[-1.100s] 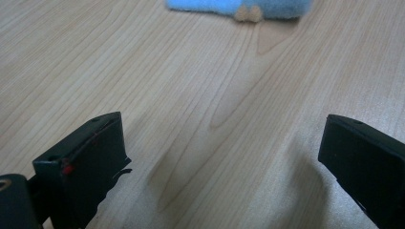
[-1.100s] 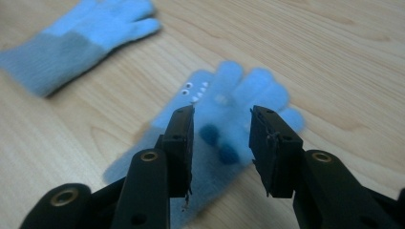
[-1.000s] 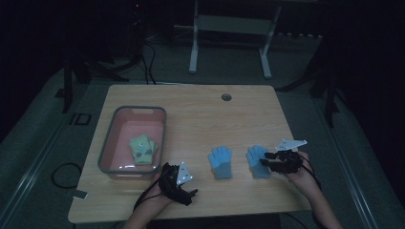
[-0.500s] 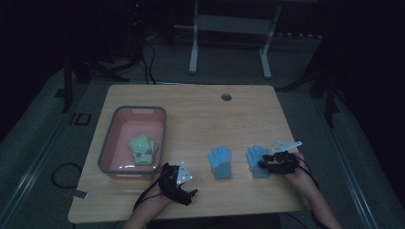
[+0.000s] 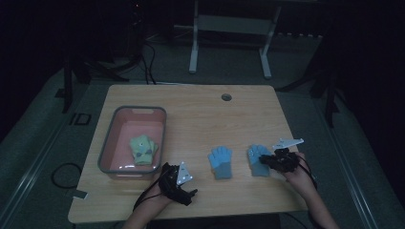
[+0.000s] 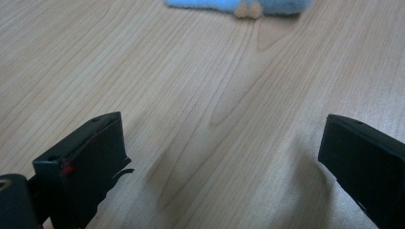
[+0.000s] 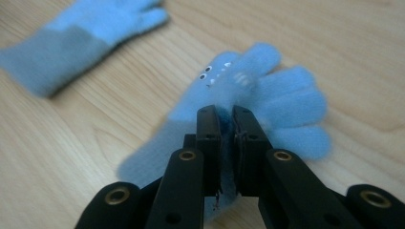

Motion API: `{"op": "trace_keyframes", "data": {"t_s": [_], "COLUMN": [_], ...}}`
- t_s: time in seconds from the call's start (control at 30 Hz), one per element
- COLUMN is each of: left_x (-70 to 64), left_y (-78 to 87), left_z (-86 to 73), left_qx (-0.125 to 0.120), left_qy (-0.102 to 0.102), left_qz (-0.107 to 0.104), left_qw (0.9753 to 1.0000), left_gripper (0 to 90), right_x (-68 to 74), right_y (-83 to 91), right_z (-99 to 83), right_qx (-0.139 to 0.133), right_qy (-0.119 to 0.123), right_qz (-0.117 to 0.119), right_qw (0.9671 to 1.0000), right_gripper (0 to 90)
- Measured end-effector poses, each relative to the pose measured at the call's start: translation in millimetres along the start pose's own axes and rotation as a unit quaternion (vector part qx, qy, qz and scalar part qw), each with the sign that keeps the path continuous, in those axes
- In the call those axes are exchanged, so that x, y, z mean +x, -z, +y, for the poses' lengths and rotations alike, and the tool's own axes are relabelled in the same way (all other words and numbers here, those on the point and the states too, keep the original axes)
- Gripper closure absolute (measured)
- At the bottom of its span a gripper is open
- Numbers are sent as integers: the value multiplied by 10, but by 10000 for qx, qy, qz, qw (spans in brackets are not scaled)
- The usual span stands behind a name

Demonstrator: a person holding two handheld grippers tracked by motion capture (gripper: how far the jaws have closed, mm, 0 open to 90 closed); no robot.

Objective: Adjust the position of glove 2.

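Observation:
Two light blue gloves lie on the wooden table (image 5: 200,119). My right gripper (image 5: 268,161) is shut on the right-hand glove (image 5: 258,157), pinching a fold of its palm between the jaws; in the right gripper view that glove (image 7: 282,100) shows small white beads and the gripper (image 7: 226,119) clamps its fabric. The other blue glove (image 5: 221,161) (image 7: 81,36) lies flat to the left. My left gripper (image 5: 184,188) rests near the front edge, open over bare wood (image 6: 219,152), with the edge of a blue glove (image 6: 239,5) far ahead of it.
A pink basin with a grey rim (image 5: 114,138) stands at the left and holds a pale green glove (image 5: 142,150). A round cable hole (image 5: 226,97) is near the table's far edge. A metal stand (image 5: 229,38) is on the floor beyond.
My right gripper has slid a little leftward, further onto the right glove. The left gripper has stayed still.

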State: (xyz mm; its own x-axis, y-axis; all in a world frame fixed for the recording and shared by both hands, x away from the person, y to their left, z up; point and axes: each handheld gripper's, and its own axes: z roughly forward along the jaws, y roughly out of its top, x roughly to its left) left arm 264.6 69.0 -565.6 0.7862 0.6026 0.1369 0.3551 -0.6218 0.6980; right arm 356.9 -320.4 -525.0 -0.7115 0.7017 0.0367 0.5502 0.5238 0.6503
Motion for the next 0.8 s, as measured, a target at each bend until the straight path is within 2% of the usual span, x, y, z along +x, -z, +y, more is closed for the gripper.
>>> {"op": "trace_keyframes", "data": {"t_s": [0.07, 0.13, 0.23, 0.3, 0.33, 0.37, 0.5, 0.53, 0.67, 0.8], "left_x": [-1, -5, -1, -2, -4, -4, -3, -4, -7, -6], "left_y": [0, 1, 2, 3, 2, 0, 2, 2, 6, 3], "left_z": [1, 2, 3, 3, 2, 1, 3, 2, 9, 6], "left_qx": [-6, -10, -20, -26, -14, -7, -20, -16, -55, -42], "left_qy": [1, -11, 9, 8, 1, -2, 2, -3, -62, -36], "left_qz": [3, -11, -14, -18, -18, -15, -22, -25, -20, -34], "left_qw": [10000, 10000, 10000, 10000, 10000, 10000, 10000, 10000, 10000, 10000], "left_gripper": [26, 26, 26, 26, 27, 27, 27, 27, 27, 27], "right_x": [25, 98, 174, 203, 260, 291, 371, 448, 612, 779], "right_y": [27, 98, 158, 169, 182, 180, 148, 117, 43, -69], "right_z": [32, 131, 247, 284, 362, 395, 489, 556, 676, 759], "right_qx": [-44, -185, -332, -337, -423, -461, -537, -587, -618, -578], "right_qy": [23, 119, 126, 142, 141, 192, 194, 237, 364, 531], "right_qz": [-39, 18, 178, 195, 354, 368, 460, 585, 775, 873], "right_qw": [10000, 9998, 9992, 9991, 9984, 9981, 9973, 9963, 9944, 9931], "right_gripper": [833, 833, 833, 833, 833, 833, 832, 832, 831, 830]}}
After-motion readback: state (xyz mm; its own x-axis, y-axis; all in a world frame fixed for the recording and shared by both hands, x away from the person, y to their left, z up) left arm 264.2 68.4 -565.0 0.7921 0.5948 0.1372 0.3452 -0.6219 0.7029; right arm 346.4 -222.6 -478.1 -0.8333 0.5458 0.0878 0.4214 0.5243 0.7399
